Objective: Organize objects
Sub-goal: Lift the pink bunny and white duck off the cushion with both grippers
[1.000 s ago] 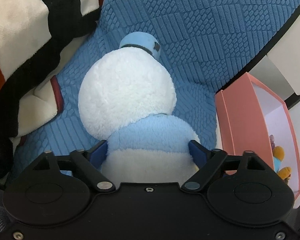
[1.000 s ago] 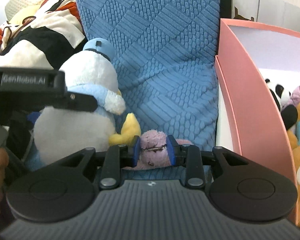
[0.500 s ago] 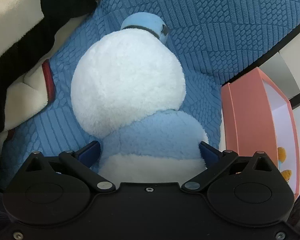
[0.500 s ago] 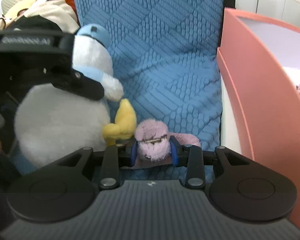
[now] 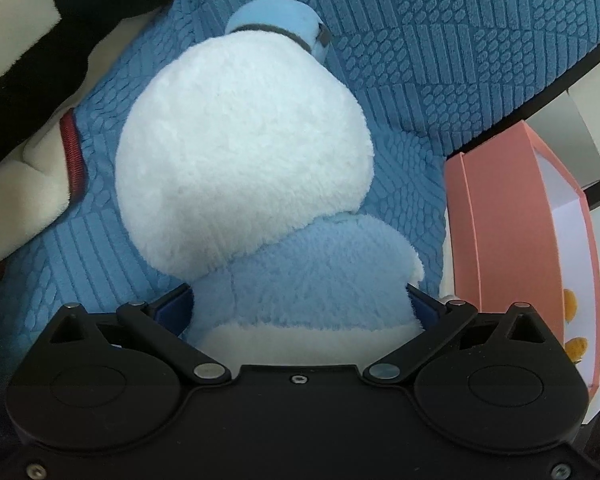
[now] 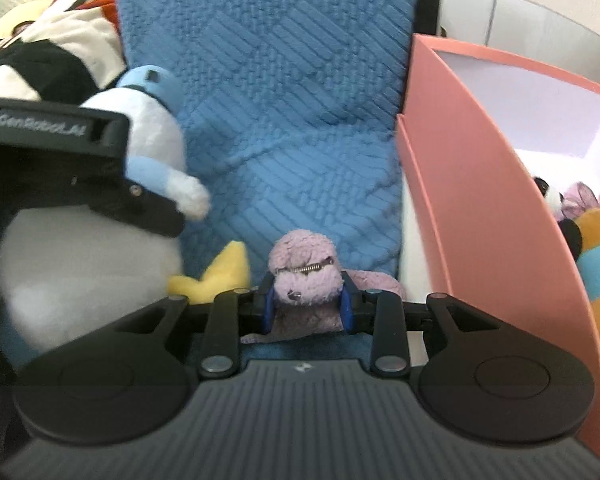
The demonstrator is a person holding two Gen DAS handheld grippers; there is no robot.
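Note:
A white plush duck with a light blue cap and scarf (image 5: pixel 244 152) sits on a blue quilted cushion (image 5: pixel 420 40). My left gripper (image 5: pixel 298 304) stands over it from behind, open wide. Its blue pads flank the scarf and do not squeeze it. In the right wrist view the same duck (image 6: pixel 84 256) is at the left, its yellow foot (image 6: pixel 220 276) sticking out, with the left gripper's black body across its neck. My right gripper (image 6: pixel 306 308) is closing on a small purple plush toy (image 6: pixel 304 276) low on the cushion. Both pads press the toy's head.
A pink open box (image 6: pixel 460 184) stands right of the cushion and holds several plush toys (image 6: pixel 596 264). Its wall (image 5: pixel 496 240) shows in the left wrist view too. A cream, black and orange striped blanket (image 5: pixel 28 60) is heaped at the left.
My left gripper has come down closer over the duck and its jaws have spread wider around the scarf. The right gripper has stayed on the purple toy.

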